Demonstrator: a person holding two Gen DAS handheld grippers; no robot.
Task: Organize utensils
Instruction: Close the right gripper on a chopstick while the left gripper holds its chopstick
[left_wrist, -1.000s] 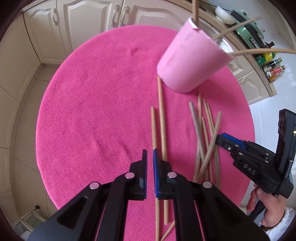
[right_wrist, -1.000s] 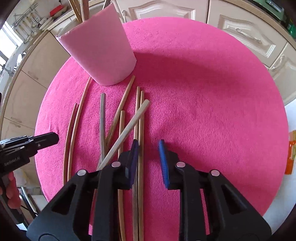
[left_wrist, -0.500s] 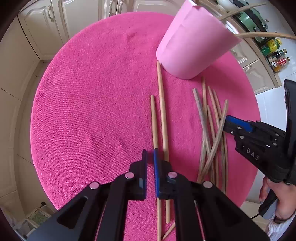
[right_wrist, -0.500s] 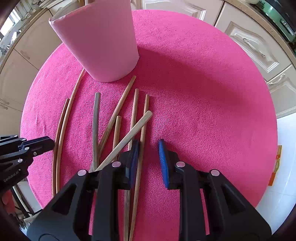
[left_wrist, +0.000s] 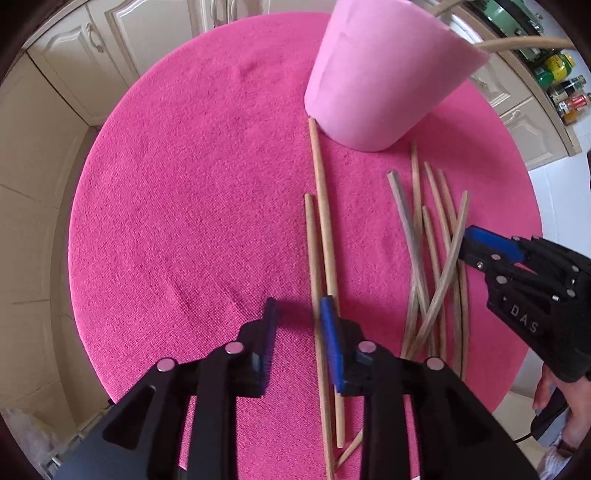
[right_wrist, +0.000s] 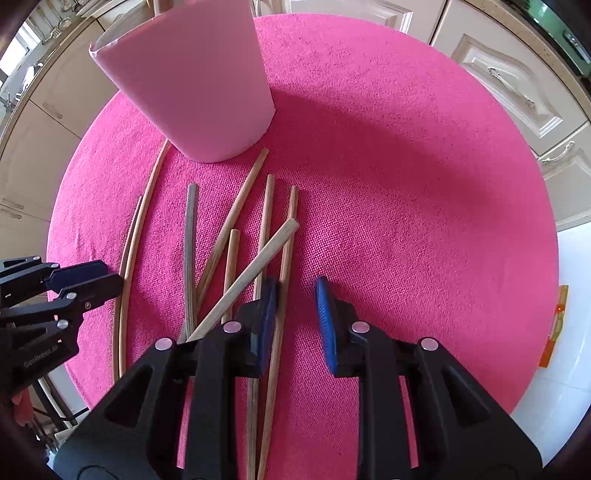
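Left gripper (left_wrist: 295, 314) gapes empty; the chopstick pair (left_wrist: 320, 236) lies lengthwise just beside its right finger, pointing at the pink cup (left_wrist: 384, 74).

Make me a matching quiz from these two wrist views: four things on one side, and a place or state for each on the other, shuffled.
Things
1. tall pink cup
2. grey-brown chopstick
3. left gripper
4. two long pale wooden sticks

Places or states
A. open, empty, above the cloth
B. stands upright with sticks inside
C. lie side by side, apart from the pile
D. lies in the crossed pile

Pairs: 1-B, 2-D, 3-A, 4-C
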